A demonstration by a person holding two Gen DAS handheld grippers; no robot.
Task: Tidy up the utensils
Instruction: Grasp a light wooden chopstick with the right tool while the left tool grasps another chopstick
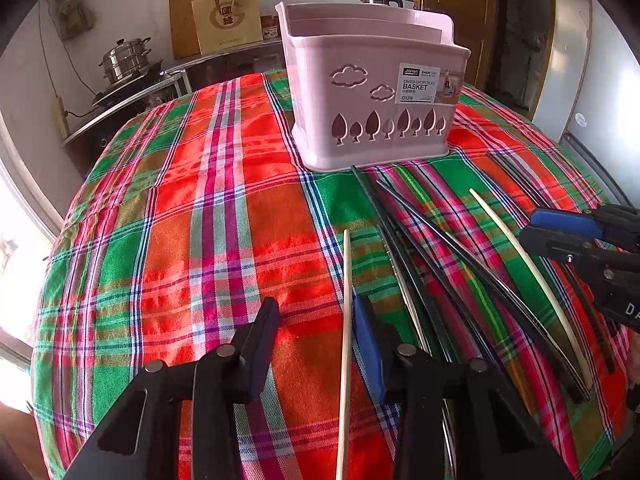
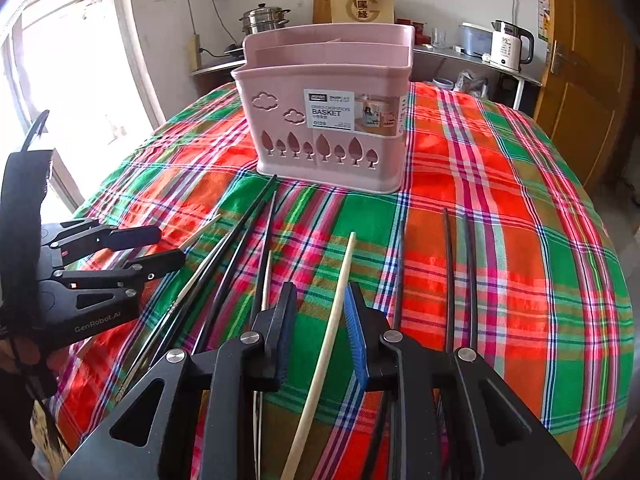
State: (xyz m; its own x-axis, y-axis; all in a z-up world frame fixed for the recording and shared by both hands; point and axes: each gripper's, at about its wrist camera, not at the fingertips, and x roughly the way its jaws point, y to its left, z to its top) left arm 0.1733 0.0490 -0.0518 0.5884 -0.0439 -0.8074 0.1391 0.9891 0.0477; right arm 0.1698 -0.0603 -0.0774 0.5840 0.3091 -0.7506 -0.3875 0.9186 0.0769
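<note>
Beyond both pairs of fingers stands the pink plastic chopstick basket on the plaid-covered counter. Each half-open gripper, left gripper and right gripper, straddles one pale wooden chopstick, lying lengthwise between its fingers, ungripped.

A home kitchen: steamer pot on a stove, electric kettle, plaid-covered table.

Daylight pours in from the window, which is totally blown out white in both views. The cloth is bright and saturated, with sheen on the red squares and short soft shadows under the basket. Heavy fisheye bending, dark vignette in the corners, centre pretty sharp, edges a bit soft
</note>
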